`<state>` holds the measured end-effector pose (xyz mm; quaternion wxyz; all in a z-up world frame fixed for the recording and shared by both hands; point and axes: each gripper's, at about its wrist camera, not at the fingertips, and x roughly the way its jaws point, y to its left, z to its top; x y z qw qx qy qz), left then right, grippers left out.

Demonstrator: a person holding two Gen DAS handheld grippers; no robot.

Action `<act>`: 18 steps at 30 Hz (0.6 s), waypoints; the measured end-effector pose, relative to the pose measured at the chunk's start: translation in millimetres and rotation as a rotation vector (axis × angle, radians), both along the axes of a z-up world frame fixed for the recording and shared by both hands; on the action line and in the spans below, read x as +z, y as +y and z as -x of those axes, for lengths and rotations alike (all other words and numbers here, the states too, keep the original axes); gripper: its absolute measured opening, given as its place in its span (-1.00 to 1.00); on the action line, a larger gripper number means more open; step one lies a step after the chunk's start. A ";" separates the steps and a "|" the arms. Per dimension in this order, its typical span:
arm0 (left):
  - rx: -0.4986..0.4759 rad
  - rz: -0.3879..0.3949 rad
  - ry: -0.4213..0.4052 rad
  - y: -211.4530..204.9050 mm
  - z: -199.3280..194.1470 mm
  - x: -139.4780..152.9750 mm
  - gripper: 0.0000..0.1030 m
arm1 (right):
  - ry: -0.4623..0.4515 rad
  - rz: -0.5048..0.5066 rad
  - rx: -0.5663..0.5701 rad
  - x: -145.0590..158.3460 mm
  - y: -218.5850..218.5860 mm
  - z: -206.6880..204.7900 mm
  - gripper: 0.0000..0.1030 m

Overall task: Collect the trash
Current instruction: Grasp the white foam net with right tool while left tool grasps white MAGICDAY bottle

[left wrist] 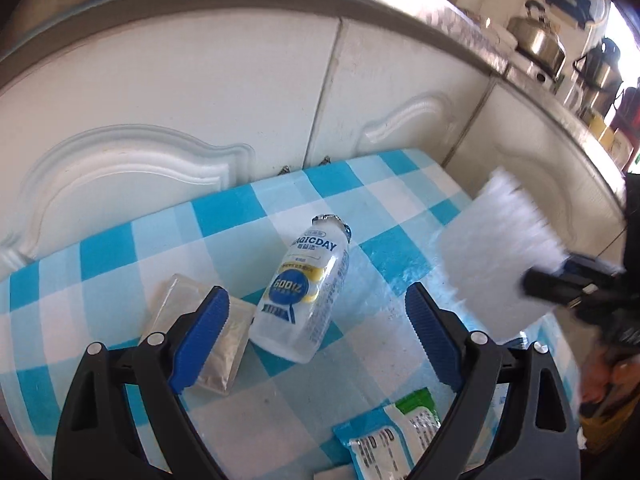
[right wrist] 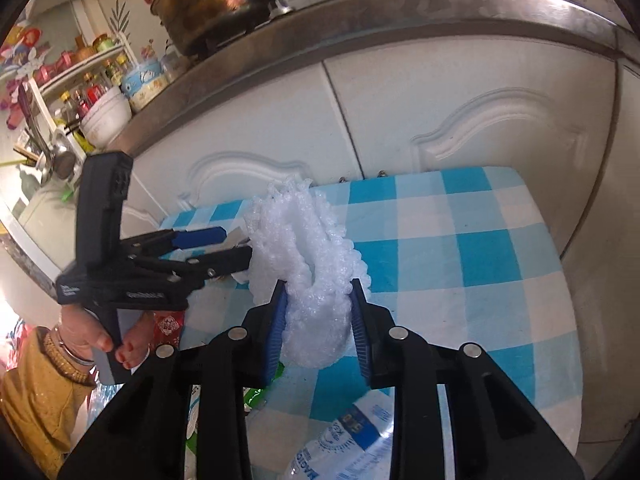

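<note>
Trash lies scattered on the checked bench (left wrist: 120, 248) in front of white cupboard doors.

In the left wrist view, one small plastic bottle (left wrist: 304, 288) lies on its side at the centre, foil mouth toward 12 o'clock. It looks empty, so by judgement light, fairly stiff and apt to roll; its waist, across the label, is the natural place to grip. One silvery sachet (left wrist: 200, 340) lies flat at 9 o'clock of the bottle, just beside it and partly under the near blue finger. It is thin and limp, and probably easiest to lift by an edge. One green and white wrapper (left wrist: 400, 428) lies at 5 o'clock. The left gripper (left wrist: 316, 344) has its fingers spread wide, with nothing between them, the bottle lying just ahead of the gap. At 3 o'clock the right gripper (left wrist: 536, 284), blurred, carries one sheet of white foam wrap (left wrist: 496, 256) clear of the bench.

In the right wrist view, the right gripper (right wrist: 318, 316) pinches that foam wrap (right wrist: 308, 264), which bunches and folds upward between the blue fingers. It is soft, springy and very light, so any grip crushes it harmlessly. The left gripper (right wrist: 220, 246) reaches in from 9 o'clock. One crinkled clear bottle (right wrist: 352, 440) shows at 6 o'clock.
</note>
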<state>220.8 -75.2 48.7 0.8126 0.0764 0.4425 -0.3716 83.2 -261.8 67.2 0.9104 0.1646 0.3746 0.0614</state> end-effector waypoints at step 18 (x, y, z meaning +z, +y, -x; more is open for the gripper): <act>0.086 -0.033 -0.030 -4.2 18.4 -1.4 -0.15 | -0.012 -0.078 -0.050 -7.6 -17.5 57.2 -0.38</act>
